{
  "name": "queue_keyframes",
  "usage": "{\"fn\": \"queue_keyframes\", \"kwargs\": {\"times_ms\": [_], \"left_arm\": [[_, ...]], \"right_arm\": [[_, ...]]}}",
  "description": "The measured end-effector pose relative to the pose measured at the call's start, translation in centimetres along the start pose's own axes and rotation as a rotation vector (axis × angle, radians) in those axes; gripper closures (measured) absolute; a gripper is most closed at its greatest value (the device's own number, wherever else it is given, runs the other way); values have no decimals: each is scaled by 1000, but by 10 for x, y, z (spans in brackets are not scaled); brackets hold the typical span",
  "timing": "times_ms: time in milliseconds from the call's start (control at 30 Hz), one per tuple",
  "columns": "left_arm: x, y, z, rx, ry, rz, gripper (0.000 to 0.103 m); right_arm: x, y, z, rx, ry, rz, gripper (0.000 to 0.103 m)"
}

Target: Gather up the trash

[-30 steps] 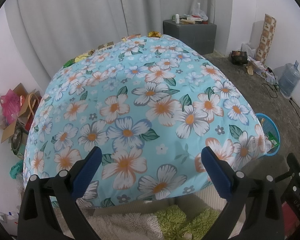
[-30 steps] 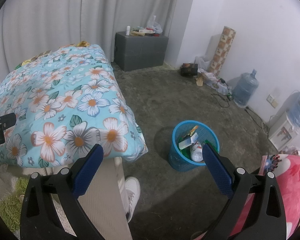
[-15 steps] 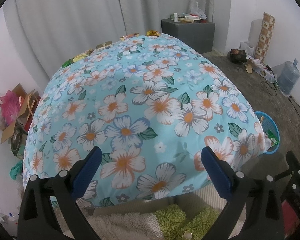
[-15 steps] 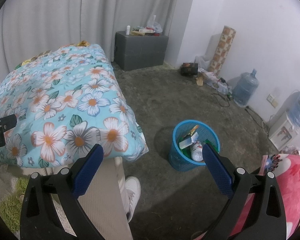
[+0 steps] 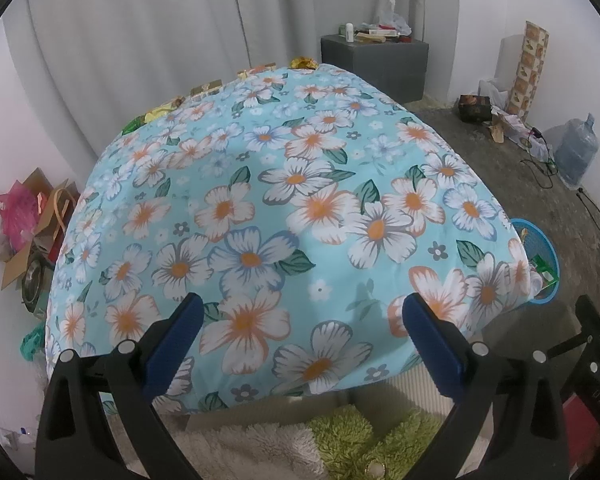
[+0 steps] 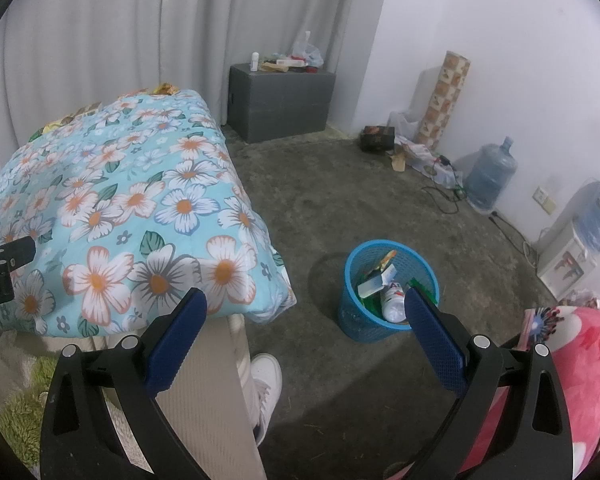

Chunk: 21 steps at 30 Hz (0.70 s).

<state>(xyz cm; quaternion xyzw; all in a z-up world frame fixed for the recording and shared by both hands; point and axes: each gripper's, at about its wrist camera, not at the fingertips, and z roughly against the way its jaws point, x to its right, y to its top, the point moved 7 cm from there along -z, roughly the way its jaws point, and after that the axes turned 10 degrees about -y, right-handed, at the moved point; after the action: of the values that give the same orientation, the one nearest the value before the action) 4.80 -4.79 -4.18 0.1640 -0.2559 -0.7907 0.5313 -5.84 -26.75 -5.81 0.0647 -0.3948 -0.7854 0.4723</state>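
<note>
A blue mesh waste basket (image 6: 388, 284) stands on the floor to the right of the bed and holds wrappers, a small box and a white bottle. Its rim (image 5: 538, 240) peeks out past the bed corner in the left wrist view. Several wrappers (image 5: 164, 110) lie along the far edge of the flowered bedspread (image 5: 292, 208), near the curtain, also seen as wrappers (image 6: 80, 112) in the right wrist view. My left gripper (image 5: 298, 320) hangs open over the near end of the bed, holding nothing. My right gripper (image 6: 306, 314) is open and empty above the floor beside the basket.
A person's leg and white shoe (image 6: 266, 376) stand by the bed corner. A grey cabinet (image 6: 280, 100) with clutter sits at the back wall; a water jug (image 6: 490, 176), cables and a patterned roll (image 6: 444, 100) line the right wall. A cardboard box with bags (image 5: 28, 224) lies left of the bed.
The left wrist view has shifted slightly, with the bed sitting a little lower and leftward in frame. The right gripper has hardly moved. Both grippers stay open.
</note>
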Motion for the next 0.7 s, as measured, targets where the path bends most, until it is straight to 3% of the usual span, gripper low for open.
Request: {"fn": "queue_keyframes", "kwargs": {"times_ms": [700], "left_arm": [[1,2,-2,-3,-2,-4,6]], "right_arm": [[-1,0,0,-1,-2,-3,8]]}}
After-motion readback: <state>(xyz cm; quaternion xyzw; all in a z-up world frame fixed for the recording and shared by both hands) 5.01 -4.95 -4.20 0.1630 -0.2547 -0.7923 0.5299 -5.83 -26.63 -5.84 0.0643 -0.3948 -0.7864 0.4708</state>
